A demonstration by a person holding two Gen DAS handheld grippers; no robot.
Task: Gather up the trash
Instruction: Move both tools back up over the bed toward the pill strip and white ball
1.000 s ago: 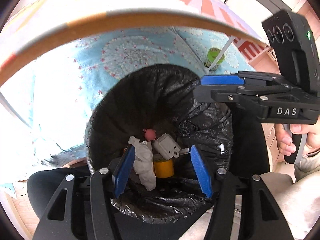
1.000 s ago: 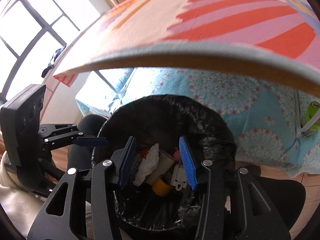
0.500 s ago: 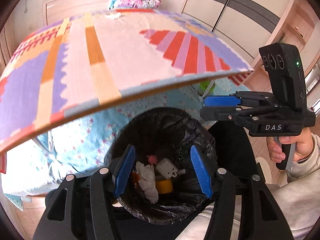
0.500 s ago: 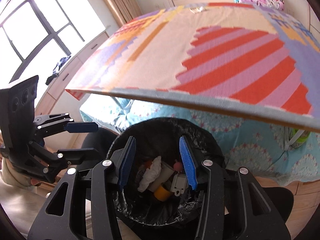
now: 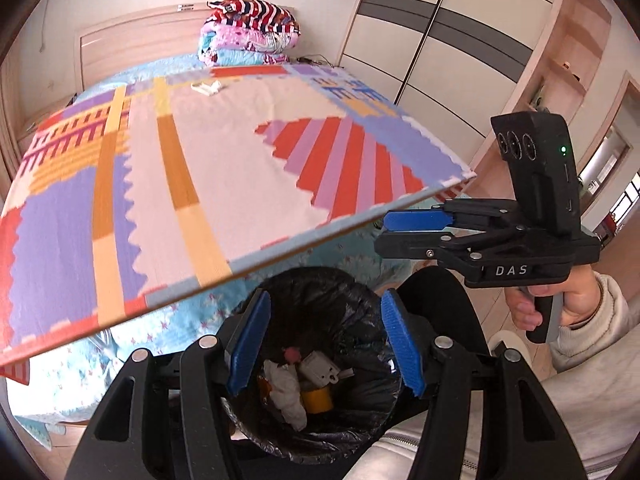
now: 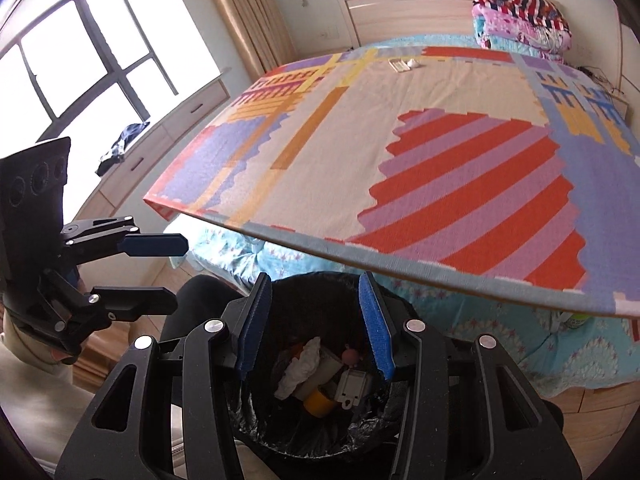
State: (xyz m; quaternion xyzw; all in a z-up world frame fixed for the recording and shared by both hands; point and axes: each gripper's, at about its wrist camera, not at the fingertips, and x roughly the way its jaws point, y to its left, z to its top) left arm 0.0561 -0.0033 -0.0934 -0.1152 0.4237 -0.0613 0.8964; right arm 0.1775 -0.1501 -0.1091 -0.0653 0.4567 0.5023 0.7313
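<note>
A bin with a black liner (image 5: 316,296) stands on the floor by the bed's foot, below both grippers. In it lie a white crumpled tissue (image 5: 286,392), a yellow tape roll (image 5: 316,400), a white plastic piece (image 5: 320,368) and a small pink thing (image 5: 292,354). My left gripper (image 5: 324,344) hangs open over the bin with nothing between its blue pads. Held in a hand at the right, my right gripper (image 5: 390,234) is also open and bare. The right wrist view shows the same bin (image 6: 316,300), the tissue (image 6: 304,364), my right gripper (image 6: 314,324) and my left gripper (image 6: 180,272).
A colourful patterned mat (image 5: 200,184) covers the bed, and its edge overhangs the bin. Small white items (image 6: 402,64) lie on the mat's far end. Folded quilts (image 5: 250,32) sit at the headboard. A green bottle (image 6: 576,320) stands under the mat's right edge. A wardrobe (image 5: 432,40) is at the right.
Both grippers have risen away from the bin and tilted up. The bin looks smaller, and the mat's top and the room have come into view. Neither gripper's jaws have moved.
</note>
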